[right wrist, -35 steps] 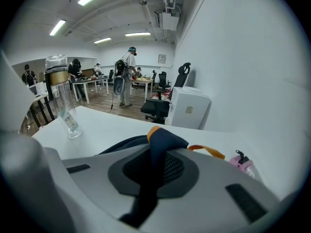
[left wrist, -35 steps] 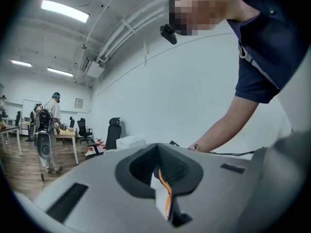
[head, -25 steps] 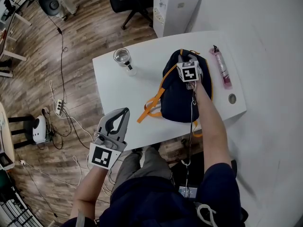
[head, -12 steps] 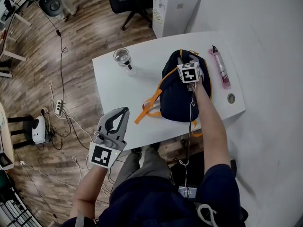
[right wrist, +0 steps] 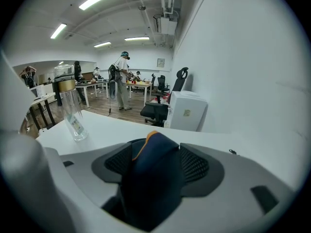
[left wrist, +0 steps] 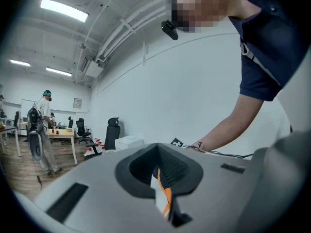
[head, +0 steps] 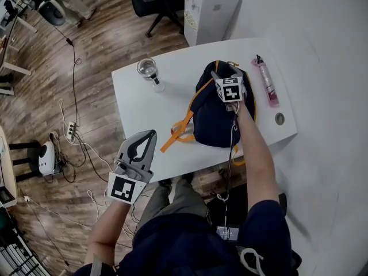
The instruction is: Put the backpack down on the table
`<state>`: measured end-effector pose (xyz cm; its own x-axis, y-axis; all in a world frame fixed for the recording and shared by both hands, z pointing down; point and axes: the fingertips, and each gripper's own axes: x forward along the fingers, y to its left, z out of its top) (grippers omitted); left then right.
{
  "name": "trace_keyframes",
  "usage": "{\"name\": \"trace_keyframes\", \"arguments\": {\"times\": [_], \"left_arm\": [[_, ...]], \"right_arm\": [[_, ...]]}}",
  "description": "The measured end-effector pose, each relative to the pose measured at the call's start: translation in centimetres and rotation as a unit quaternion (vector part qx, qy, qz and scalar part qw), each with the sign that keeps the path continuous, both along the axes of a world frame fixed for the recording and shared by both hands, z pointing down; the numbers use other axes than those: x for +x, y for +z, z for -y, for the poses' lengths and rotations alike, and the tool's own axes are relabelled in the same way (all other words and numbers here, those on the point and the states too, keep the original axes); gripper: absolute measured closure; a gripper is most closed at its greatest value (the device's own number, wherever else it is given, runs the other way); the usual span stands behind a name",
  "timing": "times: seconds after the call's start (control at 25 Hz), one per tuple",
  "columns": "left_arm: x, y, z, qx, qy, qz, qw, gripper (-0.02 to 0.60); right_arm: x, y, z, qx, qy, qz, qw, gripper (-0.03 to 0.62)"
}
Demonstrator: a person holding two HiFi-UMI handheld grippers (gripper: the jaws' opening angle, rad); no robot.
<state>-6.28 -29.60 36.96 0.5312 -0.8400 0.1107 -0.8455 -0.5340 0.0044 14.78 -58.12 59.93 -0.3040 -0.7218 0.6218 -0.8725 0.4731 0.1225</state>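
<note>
The left gripper (head: 148, 139) is held off the near-left edge of the white table (head: 144, 117), over the wooden floor. Its jaws are pressed together with nothing in them, only a thin slit between the tips (left wrist: 160, 181). A clear lidded bottle (head: 149, 72) stands on the table's left part.

To its right, the backpack (head: 215, 119) rests on the tabletop, over the right half and reaching close to the near edge. It is dark navy with orange piping along its outline and orange straps (head: 177, 134) trailing off its left side onto the table. Its long axis runs from the near edge towards the far edge, top end pointing away from the person.

The right gripper (head: 224, 73) is at that top end. Its jaws have just been opening and now stand spread, with the pack's navy, orange-edged top fabric (right wrist: 153, 178) rising between them. Further right lies a pink bottle (head: 268, 84).
</note>
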Motion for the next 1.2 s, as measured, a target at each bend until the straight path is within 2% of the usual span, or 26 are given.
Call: {"name": "trace_keyframes", "arguments": {"times": [0.28,0.4,0.72,0.92,1.2], "left_arm": [[0.0,-0.2,-0.1,0.003,0.002,-0.001,1.0000,0.578],[0.2,-0.3,0.0,0.005,0.004,-0.002,1.0000,0.578],[0.4,-0.4,-0.2,0.006,0.008,-0.003,0.9999,0.578],[0.5,-0.8,-0.4,0.010,0.009,-0.004,0.9999,0.578],[0.7,-1.3,-0.5,0.016,0.013,-0.002,0.9998,0.578]], "right_arm": [[0.1,-1.0,-0.1,0.023,0.003,0.012,1.000,0.202],[0.0,-1.5,-0.2,0.029,0.000,0.019,0.999,0.195],[0.1,-3.2,-1.0,0.052,0.001,0.035,0.998,0.195],[-0.1,-5.9,-2.1,0.082,0.003,0.063,0.995,0.199],[-0.5,-10.4,-4.7,0.124,0.000,0.106,0.987,0.269]]}}
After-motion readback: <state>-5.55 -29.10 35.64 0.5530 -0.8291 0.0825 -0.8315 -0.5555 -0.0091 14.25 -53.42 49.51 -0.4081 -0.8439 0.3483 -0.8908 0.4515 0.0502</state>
